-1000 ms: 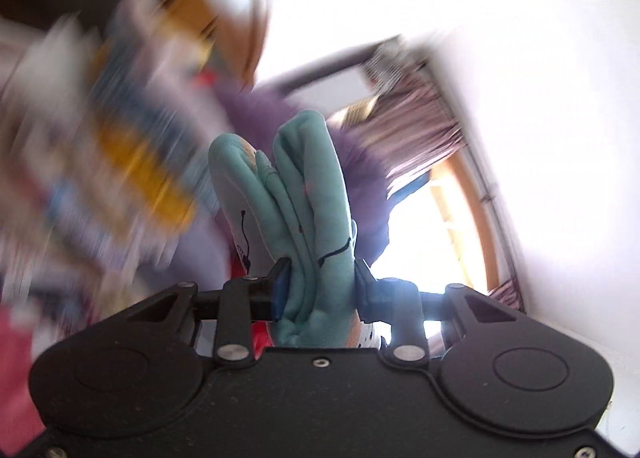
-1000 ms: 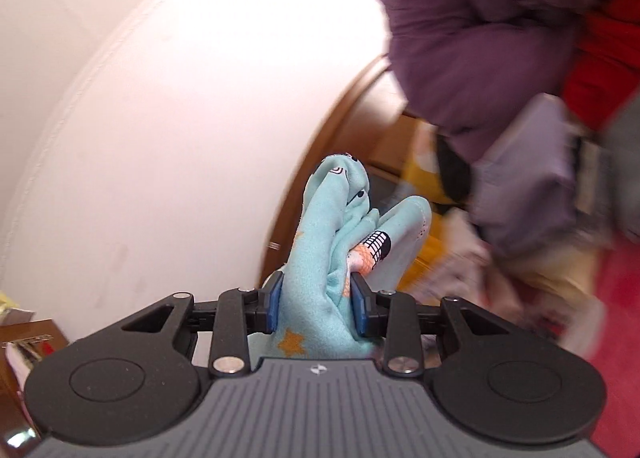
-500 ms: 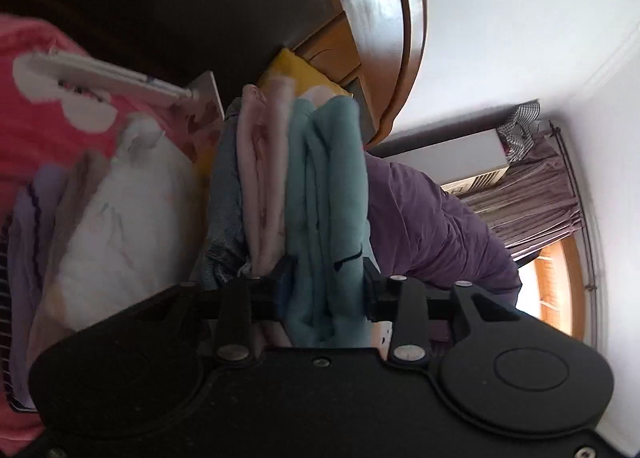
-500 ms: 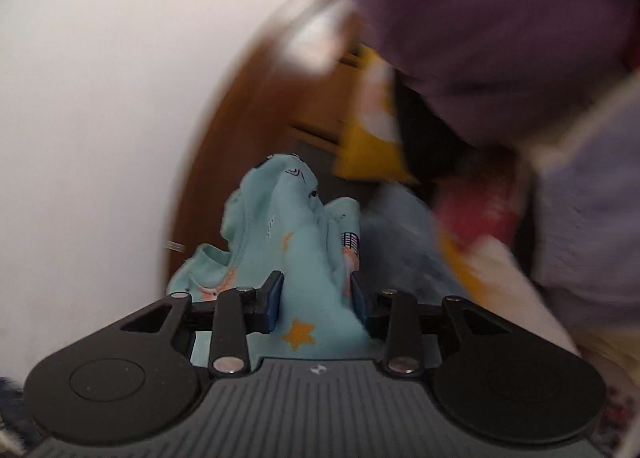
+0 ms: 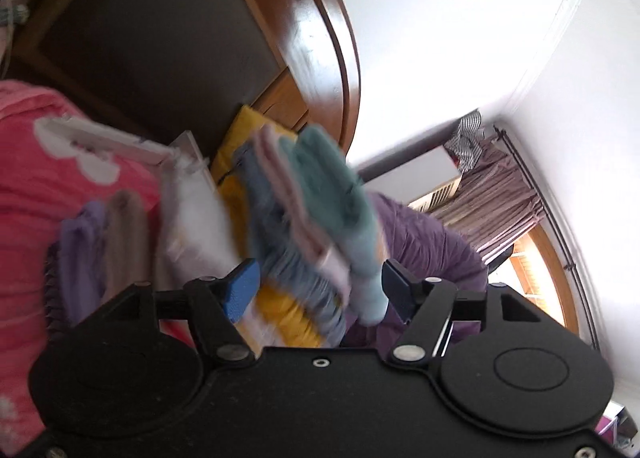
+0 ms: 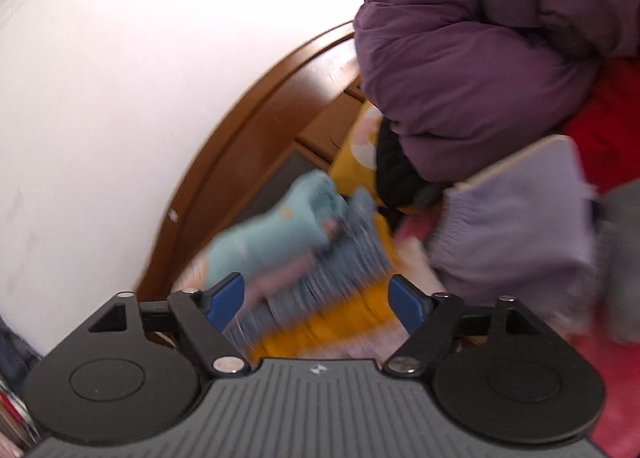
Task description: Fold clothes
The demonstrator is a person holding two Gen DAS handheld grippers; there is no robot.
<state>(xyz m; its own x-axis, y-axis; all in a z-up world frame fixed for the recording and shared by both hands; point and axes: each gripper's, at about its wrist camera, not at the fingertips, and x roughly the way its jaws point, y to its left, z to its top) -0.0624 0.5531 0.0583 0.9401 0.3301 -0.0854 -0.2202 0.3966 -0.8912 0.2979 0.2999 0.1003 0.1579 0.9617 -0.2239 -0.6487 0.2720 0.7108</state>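
So both grippers are opening: left gripper (image 5: 316, 294) and right gripper (image 6: 316, 302) have pads spread clear of the folded teal garment (image 5: 340, 214), which sits atop the clothes stack (image 6: 320, 282) by the wooden headboard (image 5: 320, 42).

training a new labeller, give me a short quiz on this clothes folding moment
1. True or false: the left hand-held gripper is clamped shut on the teal garment.
2. In the right wrist view, what lies directly beneath the teal garment? A) a pink piece, then a blue-grey one B) the purple jacket C) bare wood
3. What colour is the puffy jacket behind the stack?

Key: 1 false, its jaws are opening. 2 A: pink piece, blue-grey one. 3 purple.
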